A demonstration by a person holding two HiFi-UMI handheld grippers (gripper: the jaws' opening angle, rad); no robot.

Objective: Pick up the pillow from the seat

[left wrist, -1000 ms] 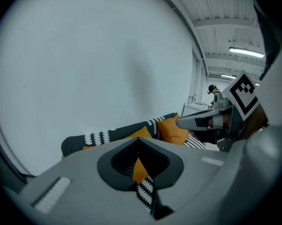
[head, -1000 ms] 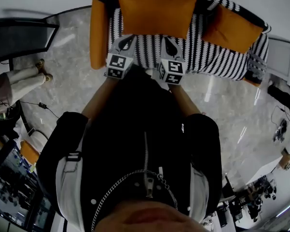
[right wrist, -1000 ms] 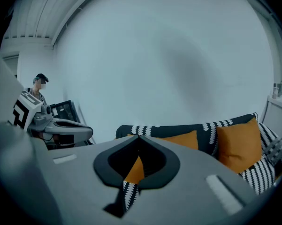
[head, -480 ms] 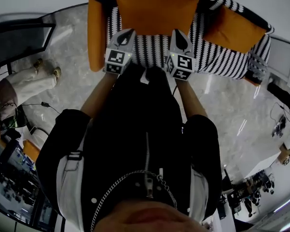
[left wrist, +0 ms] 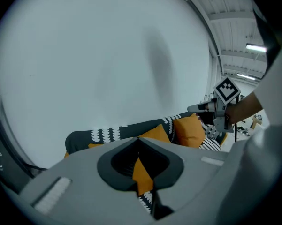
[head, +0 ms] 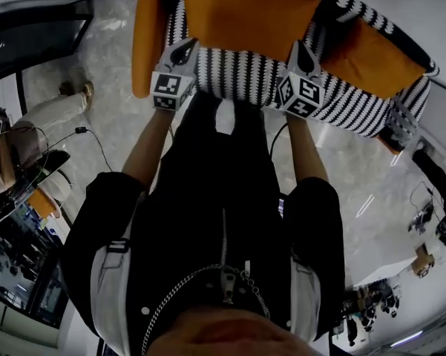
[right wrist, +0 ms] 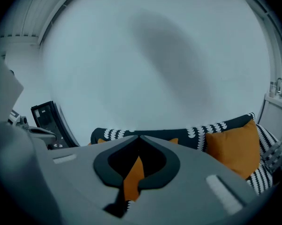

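A large orange pillow (head: 245, 17) leans on the back of a black-and-white zigzag sofa (head: 245, 76). A second orange pillow (head: 378, 58) lies further right. My left gripper (head: 180, 50) is shut and empty, with its tip at the large pillow's lower left corner. My right gripper (head: 303, 49) is also shut and empty, at that pillow's lower right corner. In the left gripper view the jaws (left wrist: 139, 138) meet, with orange pillow (left wrist: 141, 170) showing behind them and the right gripper (left wrist: 193, 108) off to the right. The right gripper view shows its closed jaws (right wrist: 140, 137) before the same pillow (right wrist: 133, 177).
The sofa has an orange armrest (head: 147, 39) on the left and a striped throw (head: 401, 121) at its right end. A seated person's legs (head: 48, 117), a black frame (head: 37, 39) and a cable (head: 82, 130) are on the marble floor at left.
Both grippers have moved forward to the large pillow and spread apart. The right one has shifted markedly to the right, the left only slightly.
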